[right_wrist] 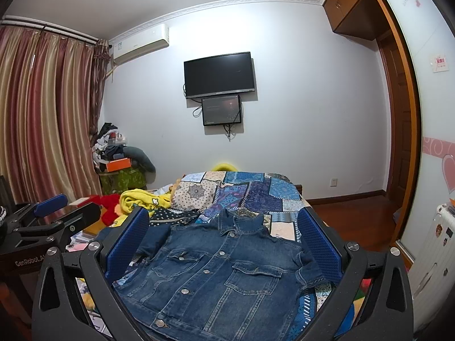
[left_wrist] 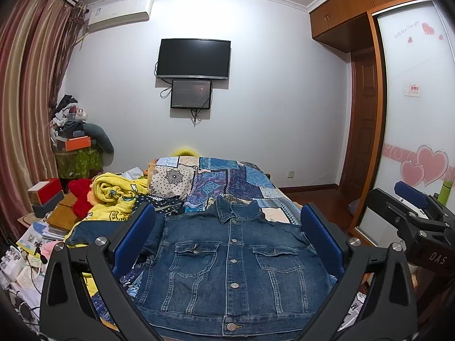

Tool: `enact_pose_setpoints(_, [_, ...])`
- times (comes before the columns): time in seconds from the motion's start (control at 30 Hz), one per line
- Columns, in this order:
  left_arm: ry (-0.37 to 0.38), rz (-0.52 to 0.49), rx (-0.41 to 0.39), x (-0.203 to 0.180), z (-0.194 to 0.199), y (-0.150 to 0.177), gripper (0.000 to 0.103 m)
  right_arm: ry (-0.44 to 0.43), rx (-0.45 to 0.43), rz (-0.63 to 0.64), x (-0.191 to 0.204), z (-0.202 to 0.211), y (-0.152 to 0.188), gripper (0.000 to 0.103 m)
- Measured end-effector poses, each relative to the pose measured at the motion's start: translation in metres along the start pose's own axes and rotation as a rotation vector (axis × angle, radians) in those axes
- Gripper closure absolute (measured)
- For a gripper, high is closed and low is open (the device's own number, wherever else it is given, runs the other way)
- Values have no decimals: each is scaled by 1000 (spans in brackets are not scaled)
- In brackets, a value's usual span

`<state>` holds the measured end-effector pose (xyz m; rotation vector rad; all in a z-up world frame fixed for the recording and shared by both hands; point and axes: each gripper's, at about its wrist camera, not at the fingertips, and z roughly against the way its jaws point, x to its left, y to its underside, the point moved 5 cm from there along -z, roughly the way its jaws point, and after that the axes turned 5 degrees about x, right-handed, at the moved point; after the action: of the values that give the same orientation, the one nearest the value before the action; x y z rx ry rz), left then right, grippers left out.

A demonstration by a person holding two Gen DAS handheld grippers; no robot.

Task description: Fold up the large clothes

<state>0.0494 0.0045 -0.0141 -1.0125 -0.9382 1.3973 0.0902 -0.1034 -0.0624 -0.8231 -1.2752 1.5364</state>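
On patchwork bed, denim jacket (left_wrist: 233, 267) lies collar toward wall; both jaws gape empty

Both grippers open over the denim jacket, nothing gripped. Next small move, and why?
Probably lower the left gripper to the sleeve on its side and pinch it. The denim jacket lies face up and buttoned on the patchwork quilt, with that sleeve still spread outward, so folding it inward looks like the first step.
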Motion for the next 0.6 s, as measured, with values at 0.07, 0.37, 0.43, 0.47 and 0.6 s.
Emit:
enact_pose_setpoints(0.07, [0, -1, 1, 0, 0, 0, 0, 2, 1, 0, -1, -1, 1, 0])
enact_pose_setpoints(0.37, [3, -2, 0, 0, 0, 0, 0, 1, 0, -3, -3, -3, 1, 0])
enact_pose_setpoints(0.43, [2, -4, -1, 1, 1, 0, 0, 1, -1, -3, -4, -3, 1, 0])
enact_pose_setpoints(0.47, [2, -4, 0, 1, 1, 0, 0, 1, 1, -4, -4, -3, 0, 0])
enact_pose_setpoints(0.6, [7, 2, 5, 4, 1, 1, 0, 1, 1, -4, -4, -3, 0, 0])
